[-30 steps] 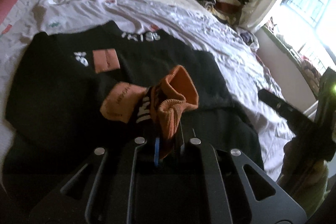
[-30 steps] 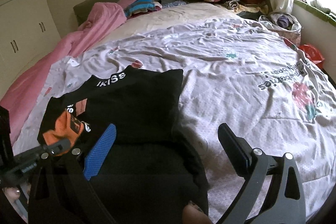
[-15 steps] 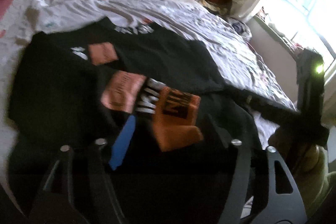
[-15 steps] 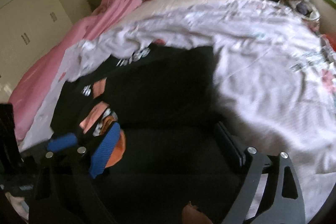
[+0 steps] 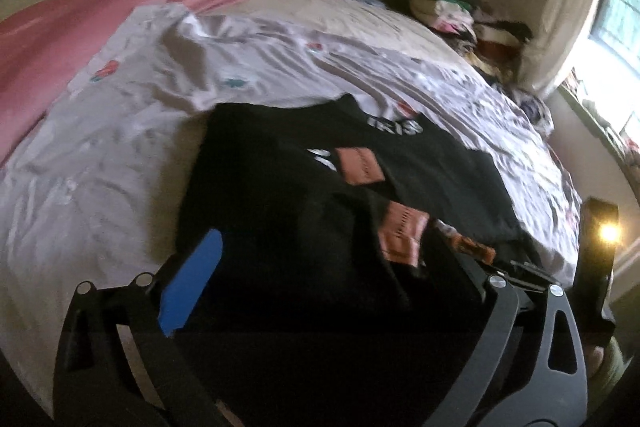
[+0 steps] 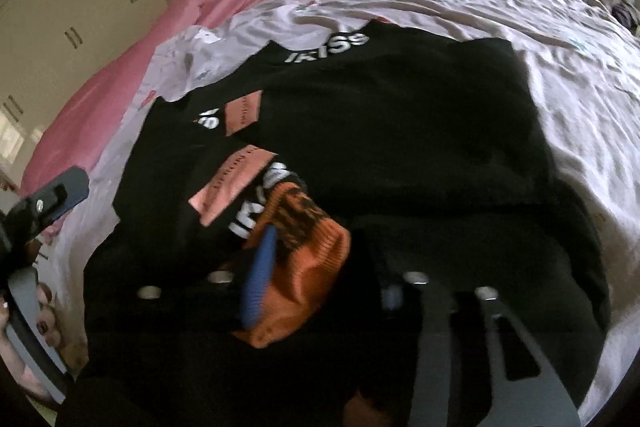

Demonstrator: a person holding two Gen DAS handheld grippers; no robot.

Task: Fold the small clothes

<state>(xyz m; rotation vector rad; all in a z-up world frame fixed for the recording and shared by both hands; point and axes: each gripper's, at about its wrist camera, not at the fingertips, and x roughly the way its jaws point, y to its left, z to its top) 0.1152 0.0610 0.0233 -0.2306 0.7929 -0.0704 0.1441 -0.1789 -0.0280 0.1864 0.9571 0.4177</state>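
Left wrist view: left gripper [image 5: 316,259] spread wide and holding nothing, blue-padded finger [image 5: 191,283] on its left, dark finger on its right.
Ahead of left gripper: black garment [image 5: 280,211] lies flat on the pale bedsheet [image 5: 100,147], white lettering [image 5: 394,124] at its far edge.
Ahead-right of left gripper: two pink patches [image 5: 402,235], and just past its right finger a sliver of the orange cuff [image 5: 474,247].
Right wrist view: right gripper [image 6: 320,271] partly open with nothing pinched; blue pad [image 6: 260,275] overlaps the cuff in view, contact unclear through blur.
Directly at right gripper's tips: orange cuff [image 6: 308,267], bunched on the black garment [image 6: 400,131].
Long axis: the sleeve appears to run from the cuff away and leftward, past the pink patches [image 6: 228,187].
Far left of right gripper: the other tool [image 6: 48,203], well apart from the cuff.
Nearer hand: right, by my judgement; the cuff sits between its fingers' line, whereas it lies off to the left gripper's right side.
Coming move: likely a pinch on the cuff, then carrying it across the garment.
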